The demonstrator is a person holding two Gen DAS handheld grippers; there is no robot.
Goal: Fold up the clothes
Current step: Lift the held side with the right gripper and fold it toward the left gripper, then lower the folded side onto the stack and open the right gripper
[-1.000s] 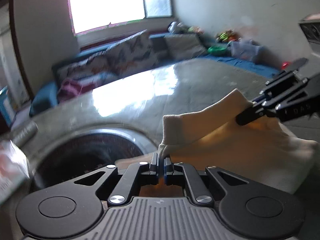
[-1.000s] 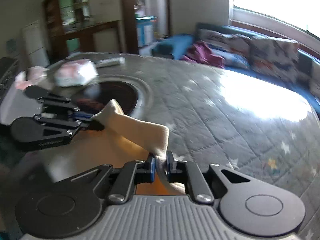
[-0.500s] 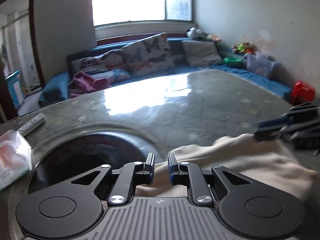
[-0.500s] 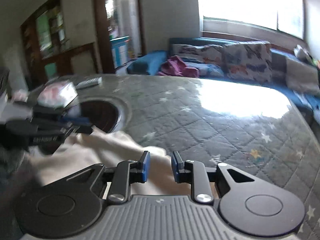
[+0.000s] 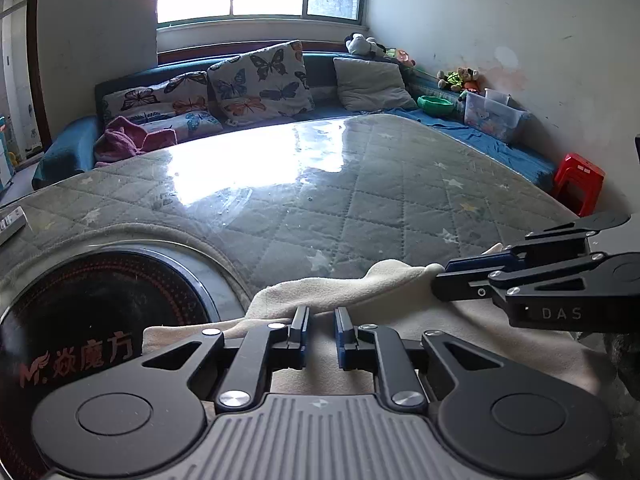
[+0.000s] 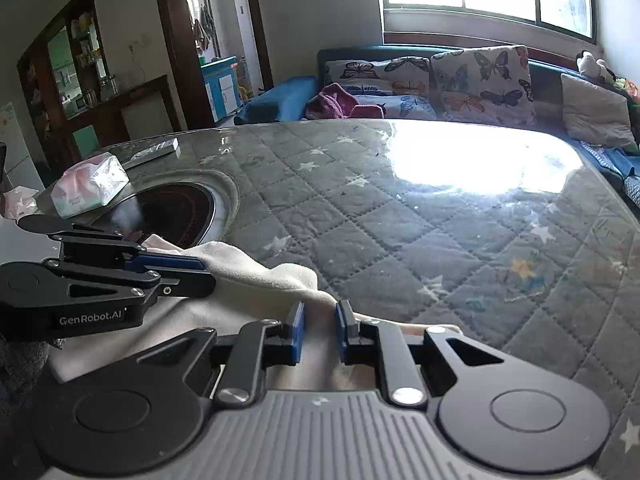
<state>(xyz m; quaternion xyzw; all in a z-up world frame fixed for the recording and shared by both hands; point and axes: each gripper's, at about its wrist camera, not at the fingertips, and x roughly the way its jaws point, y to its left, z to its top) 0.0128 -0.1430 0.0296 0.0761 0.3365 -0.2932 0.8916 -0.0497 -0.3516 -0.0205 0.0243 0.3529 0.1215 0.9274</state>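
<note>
Two tools, left tool (image 5: 319, 330) and right tool (image 6: 319, 330), now parted narrowly, cream garment (image 5: 360, 284) released a second ago, lying flat beneath them on the quilted desk (image 5: 360, 208).

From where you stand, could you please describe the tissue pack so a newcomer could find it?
Start at the quilted grey table and find the round black cooktop set into it. Just beyond its left rim lies the tissue pack, a soft pink-and-white plastic packet, bulkier than the flat remote control behind it.

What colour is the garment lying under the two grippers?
Cream, plain with no print. The garment shows best in the left wrist view, its edge bunched on the grey quilted table cover.
</note>
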